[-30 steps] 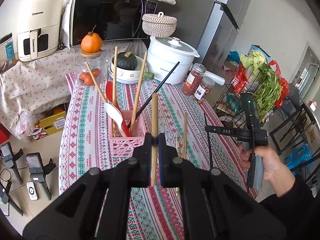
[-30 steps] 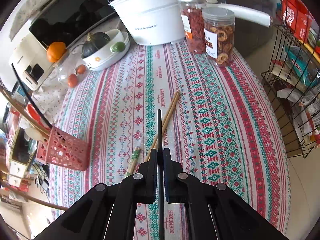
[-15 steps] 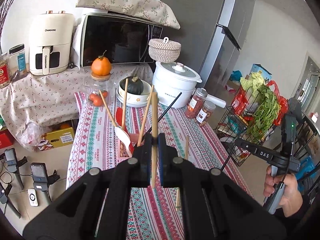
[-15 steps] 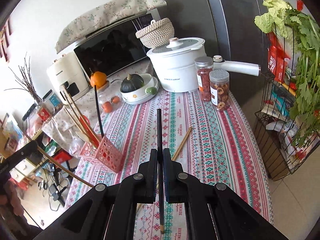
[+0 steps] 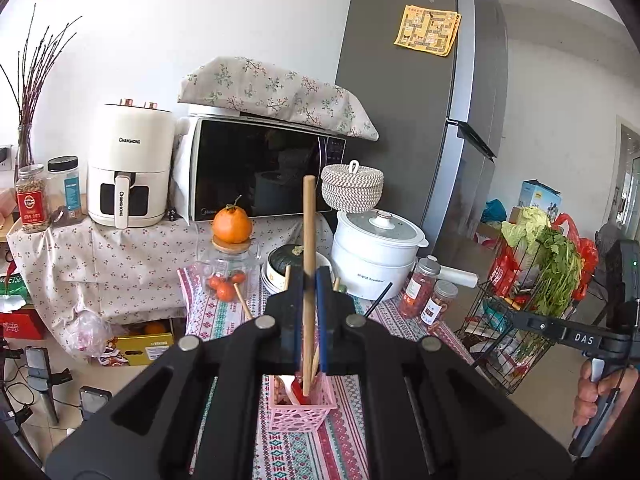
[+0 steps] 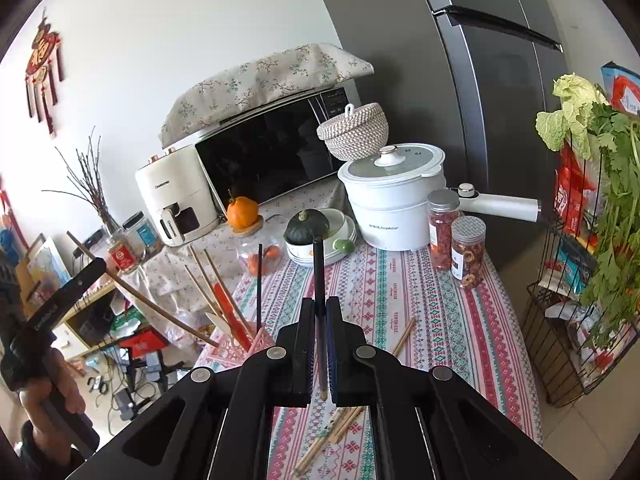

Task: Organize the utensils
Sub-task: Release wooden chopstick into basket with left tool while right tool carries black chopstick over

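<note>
My left gripper (image 5: 309, 280) is shut on a wooden chopstick (image 5: 308, 240), held upright with its lower end inside the pink basket (image 5: 301, 412). The basket holds several chopsticks and a red and a white spoon; it also shows at the left in the right wrist view (image 6: 236, 346). My right gripper (image 6: 320, 308) is shut on a black chopstick (image 6: 319, 280), held upright above the table to the right of the basket. Several wooden chopsticks (image 6: 340, 428) lie loose on the patterned tablecloth (image 6: 420, 320) below the right gripper. The left gripper also appears at the left of the right wrist view.
At the table's far end stand a white cooker (image 6: 394, 204), two spice jars (image 6: 467, 250), a bowl with a green squash (image 6: 308, 226) and a glass jar topped by an orange (image 5: 232, 224). A wire rack with greens (image 6: 592, 240) stands right of the table.
Both grippers have risen and tilted up, so more of the wall and fridge shows. The wooden chopstick's lower end has moved into the pink basket. The right gripper keeps the black chopstick.
</note>
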